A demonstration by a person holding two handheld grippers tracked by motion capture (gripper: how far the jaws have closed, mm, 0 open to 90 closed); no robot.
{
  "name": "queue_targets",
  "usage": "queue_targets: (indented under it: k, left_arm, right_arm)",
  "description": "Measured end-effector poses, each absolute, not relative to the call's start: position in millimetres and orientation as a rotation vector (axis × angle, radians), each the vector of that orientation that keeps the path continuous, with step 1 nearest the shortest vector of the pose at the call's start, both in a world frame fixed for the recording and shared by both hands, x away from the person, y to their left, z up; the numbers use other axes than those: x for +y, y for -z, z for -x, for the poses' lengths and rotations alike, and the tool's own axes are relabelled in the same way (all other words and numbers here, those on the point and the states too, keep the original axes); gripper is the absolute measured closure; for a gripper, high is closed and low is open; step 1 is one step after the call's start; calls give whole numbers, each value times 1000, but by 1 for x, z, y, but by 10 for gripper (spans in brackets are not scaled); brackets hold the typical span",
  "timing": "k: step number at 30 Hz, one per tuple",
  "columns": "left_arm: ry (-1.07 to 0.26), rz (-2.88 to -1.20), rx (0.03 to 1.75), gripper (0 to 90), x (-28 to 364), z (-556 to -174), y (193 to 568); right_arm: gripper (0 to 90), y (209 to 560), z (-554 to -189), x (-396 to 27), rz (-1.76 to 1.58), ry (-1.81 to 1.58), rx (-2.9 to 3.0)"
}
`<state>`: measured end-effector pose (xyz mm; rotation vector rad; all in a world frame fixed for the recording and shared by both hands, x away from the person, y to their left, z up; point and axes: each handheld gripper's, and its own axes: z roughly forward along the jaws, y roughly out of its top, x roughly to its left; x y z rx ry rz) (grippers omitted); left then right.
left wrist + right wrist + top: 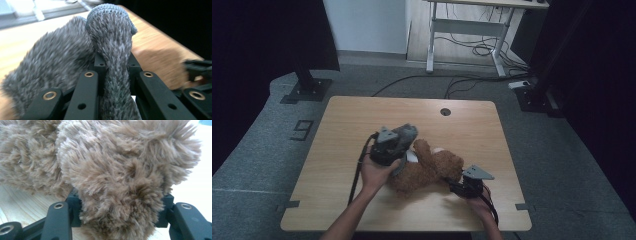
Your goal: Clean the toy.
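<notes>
A brown teddy bear [429,167] lies near the front middle of the wooden table [357,117]. My left gripper [398,142] hovers over the bear's left part and is shut on a grey fuzzy knitted piece [406,132]. In the left gripper view a strip of that grey piece [60,57] runs between the jaws of my left gripper [115,63], and the bear [160,62] shows blurred behind. My right gripper [451,183] is at the bear's right end. The right gripper view shows my right gripper [120,202] shut on a lump of the bear's fur [112,165].
A round cable hole [445,111] sits near the table's far edge. Beyond the table stand a white desk frame [462,27] with cables on the floor, and black stand bases at left [307,90] and right [532,95].
</notes>
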<state>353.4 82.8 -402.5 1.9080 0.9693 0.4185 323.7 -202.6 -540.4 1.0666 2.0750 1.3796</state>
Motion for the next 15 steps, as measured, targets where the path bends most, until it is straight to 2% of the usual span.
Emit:
queue_targets:
  k: [6,9,15]
  left_arm:
    - [-370,-1979,844,763,12,-356,395]
    - [-330,-2041,815,763,-22,-362,403]
    - [-283,-2177,790,759,-64,-368,434]
  right_arm:
    - [423,540,-324,-204,-1060,-1383,2080]
    - [423,540,-324,-204,-1064,-1386,2082]
    - [422,541,-324,-204,-1064,-1386,2077]
